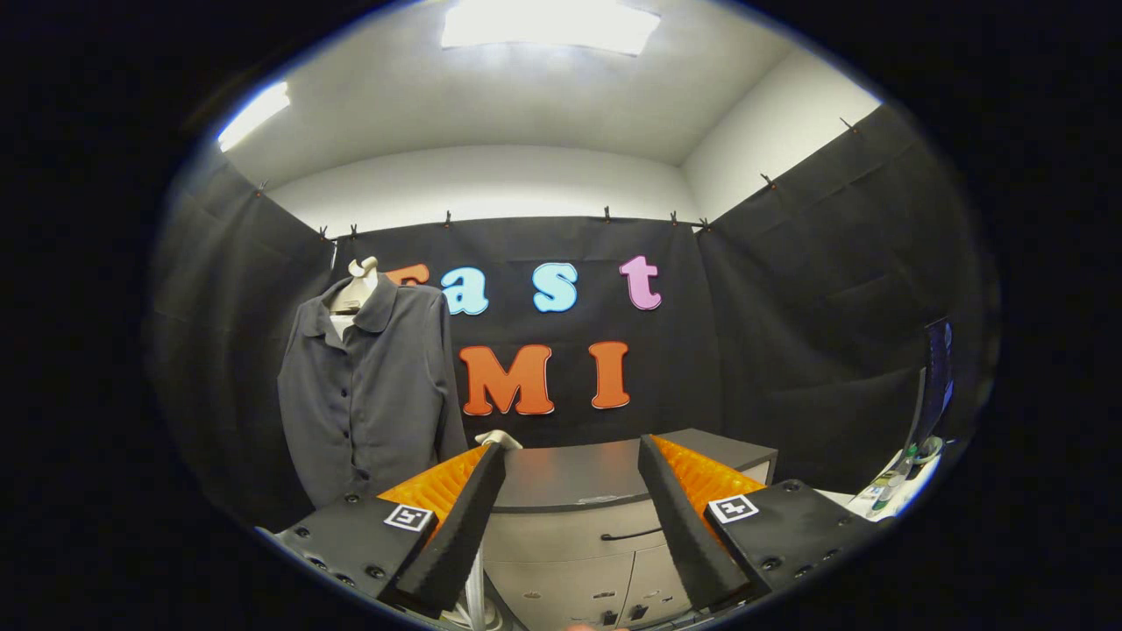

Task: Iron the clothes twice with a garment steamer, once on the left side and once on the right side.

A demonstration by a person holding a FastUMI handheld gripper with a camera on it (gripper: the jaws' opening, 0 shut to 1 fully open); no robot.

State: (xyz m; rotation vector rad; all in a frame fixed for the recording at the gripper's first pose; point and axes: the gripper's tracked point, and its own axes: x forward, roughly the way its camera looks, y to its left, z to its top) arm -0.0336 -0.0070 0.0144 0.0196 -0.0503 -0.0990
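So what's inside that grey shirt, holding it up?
A pale hanger or dummy neck pokes out of the collar of the grey shirt, with something white at the open neck. The rest is covered by the cloth. The tool is open, well short of it.

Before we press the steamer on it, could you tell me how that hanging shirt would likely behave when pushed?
The shirt hangs loose on a hanger, so it will probably swing and give. Its cloth looks thin, likely floppy. The open gripper holds nothing.
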